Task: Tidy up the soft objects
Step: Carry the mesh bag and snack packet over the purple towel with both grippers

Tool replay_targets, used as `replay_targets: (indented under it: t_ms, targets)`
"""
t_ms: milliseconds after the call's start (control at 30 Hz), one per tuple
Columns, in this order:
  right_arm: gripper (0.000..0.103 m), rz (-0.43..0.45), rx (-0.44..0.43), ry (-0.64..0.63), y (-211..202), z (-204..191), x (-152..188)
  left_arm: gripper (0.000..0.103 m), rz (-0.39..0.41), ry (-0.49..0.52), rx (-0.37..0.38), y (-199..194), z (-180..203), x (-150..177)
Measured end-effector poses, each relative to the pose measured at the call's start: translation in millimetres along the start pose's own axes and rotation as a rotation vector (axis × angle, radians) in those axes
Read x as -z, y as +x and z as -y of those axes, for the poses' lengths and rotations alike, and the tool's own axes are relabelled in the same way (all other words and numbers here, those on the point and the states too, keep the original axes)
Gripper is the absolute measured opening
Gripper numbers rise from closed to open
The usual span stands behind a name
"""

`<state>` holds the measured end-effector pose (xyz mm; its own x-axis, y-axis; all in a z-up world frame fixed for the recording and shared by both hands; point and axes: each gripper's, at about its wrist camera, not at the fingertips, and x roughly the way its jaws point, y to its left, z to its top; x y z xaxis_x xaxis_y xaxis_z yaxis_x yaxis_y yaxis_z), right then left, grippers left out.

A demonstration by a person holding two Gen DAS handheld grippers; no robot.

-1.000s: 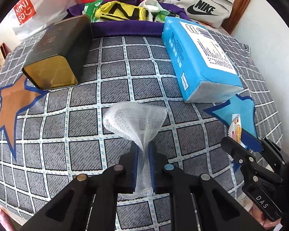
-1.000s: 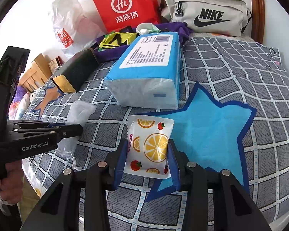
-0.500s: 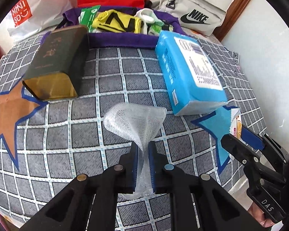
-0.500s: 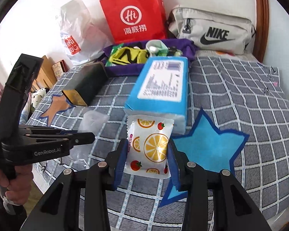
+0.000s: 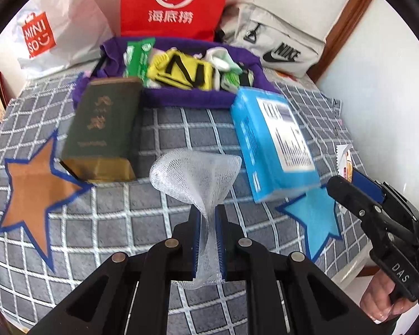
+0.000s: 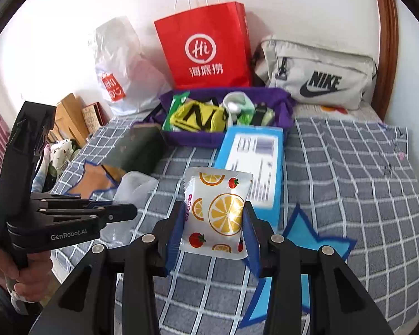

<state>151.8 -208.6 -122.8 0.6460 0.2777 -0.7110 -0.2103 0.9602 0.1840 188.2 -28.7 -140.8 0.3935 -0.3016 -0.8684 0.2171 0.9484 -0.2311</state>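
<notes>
Honestly the weak point is my left gripper (image 5: 208, 240); its jaws are pinched together on a twisted neck of the white mesh net (image 5: 195, 173), and most of the net flares loose above the pads; it is light and slippery-looking, so I judge a quick swing could let it creep out, or the loose flare could snag on the dark green box (image 5: 103, 128) or the blue tissue pack (image 5: 273, 145) on the way over.

Second risk: my right gripper (image 6: 213, 223) is clamped on the fruit-print sachet (image 6: 218, 209) by its two side edges only; the jaws sit partly apart at the pack's width and the sachet stands upright between them; it looks glossy and puffy, so squeezing harder may buckle it, and I expect it could pivot or slide out if I tilt.

Third: the purple tray (image 5: 187, 102) at the far side of the bed (image 5: 153, 223) already looks full of soft items; dropping from height may bounce things off its rim; both grippers heading there together could also clash.

Pose: both hands held above the checked bedcover, grippers pitched downward and forward toward the tray; left one steeper; the two are side by side, near but apart; both loads are clear of the bed.
</notes>
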Motion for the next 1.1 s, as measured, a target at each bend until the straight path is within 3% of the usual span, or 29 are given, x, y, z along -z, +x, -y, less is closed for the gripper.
replay_targets:
  t_ms: [533, 1100]
  targets:
    - [0.04, 0.06, 0.051, -0.024, 25.6, 8.6, -81.2, 0.011, 0.135, -0.008, -0.064, -28.7, -23.4, -70.7]
    - [0.04, 0.12, 0.03, -0.006, 53.4, 13.0, -160.9, 0.011, 0.196, -0.055, -0.062, -31.9, -54.2, -136.5]
